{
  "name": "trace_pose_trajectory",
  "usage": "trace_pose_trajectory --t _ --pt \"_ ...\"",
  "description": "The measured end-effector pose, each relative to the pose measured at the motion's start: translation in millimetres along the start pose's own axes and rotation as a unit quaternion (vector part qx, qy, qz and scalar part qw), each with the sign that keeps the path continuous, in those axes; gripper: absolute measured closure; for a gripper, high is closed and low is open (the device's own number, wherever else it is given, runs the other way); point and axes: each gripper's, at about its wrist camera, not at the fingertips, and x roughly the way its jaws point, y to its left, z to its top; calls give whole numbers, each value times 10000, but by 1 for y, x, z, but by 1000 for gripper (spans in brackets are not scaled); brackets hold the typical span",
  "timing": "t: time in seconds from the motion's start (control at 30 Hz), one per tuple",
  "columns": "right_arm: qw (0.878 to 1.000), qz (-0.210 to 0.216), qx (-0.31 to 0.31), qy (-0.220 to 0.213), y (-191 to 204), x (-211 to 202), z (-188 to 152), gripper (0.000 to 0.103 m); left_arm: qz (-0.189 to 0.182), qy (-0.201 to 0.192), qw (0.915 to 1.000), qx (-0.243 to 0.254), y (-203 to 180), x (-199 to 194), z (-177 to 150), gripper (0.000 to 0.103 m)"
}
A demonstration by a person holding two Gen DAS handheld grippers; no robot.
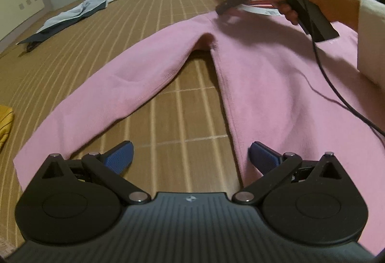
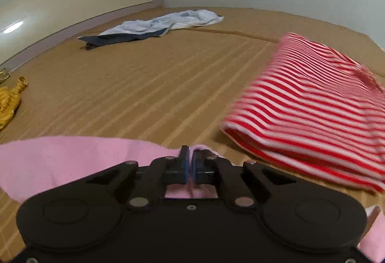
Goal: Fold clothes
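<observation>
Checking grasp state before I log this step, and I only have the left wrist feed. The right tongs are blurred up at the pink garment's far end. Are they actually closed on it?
Observer: Yes. In the right wrist view the right tongs are shut, with a fold of the pink garment pinched between the blue pads.
Operator: That striped thing behind them, folded or loose?
Observer: The red striped garment lies folded in stacked layers on the mat, apart from the pink one.
Operator: Anything on the mat I can't see?
Observer: A cream headboard runs along the mat's far edge, behind the blue-and-white clothes.
</observation>
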Motion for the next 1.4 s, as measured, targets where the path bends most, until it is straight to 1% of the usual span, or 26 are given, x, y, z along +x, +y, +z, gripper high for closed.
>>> trace_pose_trajectory --t 0.1,0.17,0.23,0.27,0.3,0.33,0.4,0.47,0.53,0.57,0.63,0.7,0.73,0.77,0.8,0.83,0.87,0.9,0.93,1.0,1.1,1.13,1.2,1.27,1.37,1.4 --pt "9999 94 -35 21 14 12 13 99 130 4 9999 -77 11 -1 -2 0" --pt "9999 132 -7 25 21 18 19 99 139 9 9998 -112 15 -2 -2 0" --pt "9999 127 14 28 25 20 19 95 142 9 9998 -106 16 -4 -3 0" --pt "10000 77 -51 16 27 14 18 83 143 8 9998 -103 17 -5 -3 0" --pt "9999 28 -115 4 30 9 18 61 167 0 9998 -55 16 -6 -3 0" --pt "9998 -24 -187 -22 32 2 16 54 192 -9 9998 -4 14 -7 -3 0" --pt "9990 -73 -376 -210 34 -31 10 51 206 7 9998 5 13 -7 -2 0" --pt "9986 21 -364 -373 27 -79 1 48 206 25 9998 -4 14 -6 -1 0" --pt "9977 58 -285 -615 13 -131 -14 36 194 36 9998 -27 14 -6 -2 0" --pt "9970 -7 -225 -739 3 -153 -21 30 189 39 9998 -38 14 -6 -2 0" --pt "9967 -270 -95 -754 -27 -196 -41 30 182 34 9998 -40 14 -4 -1 0" --pt "9962 -621 204 -574 -65 -224 -56 31 183 25 9998 -37 14 -5 -2 0" --pt "9946 -858 426 -389 -87 -234 -64 33 184 21 9998 -36 13 -5 -3 0" --pt "9923 -1051 619 -199 -109 -244 -71 44 183 10 9998 -37 13 -5 -3 0" --pt "9933 -973 627 14 -124 -252 -75 48 183 0 9998 -39 13 -5 -4 0" --pt "9942 -864 591 244 -139 -260 -79 48 174 -10 9998 -48 14 -5 -4 0" --pt "9962 -596 277 564 -146 -266 -82 48 146 -6 9999 -79 15 -4 -4 0" --pt "9955 -528 -90 779 -148 -271 -83 49 117 0 9999 -111 16 -4 -4 0" --pt "9916 -595 -552 1011 -148 -275 -86 49 88 5 9999 -142 17 -3 -4 0" --pt "9755 -888 -1421 1428 -151 -276 -90 47 38 21 9998 -209 19 -2 -4 0" --pt "9502 -1419 -1977 1946 -180 -291 -107 43 51 17 9998 -167 18 -1 -4 0" --pt "9470 -1550 -1958 2018 -192 -298 -111 43 62 9 9999 -138 17 -1 -3 0" --pt "9456 -1713 -1904 2006 -210 -312 -118 42 70 -1 9999 -100 15 -1 -3 0" --pt "9418 -2032 -1739 2039 -226 -325 -123 42 61 -7 9999 -105 15 1 -2 0" --pt "9463 -2356 -1135 1900 -249 -338 -127 42 72 -31 9999 -115 14 1 -2 0" --pt "9505 -2300 -869 1900 -258 -342 -129 44 83 -36 9999 -117 13 1 -3 0"
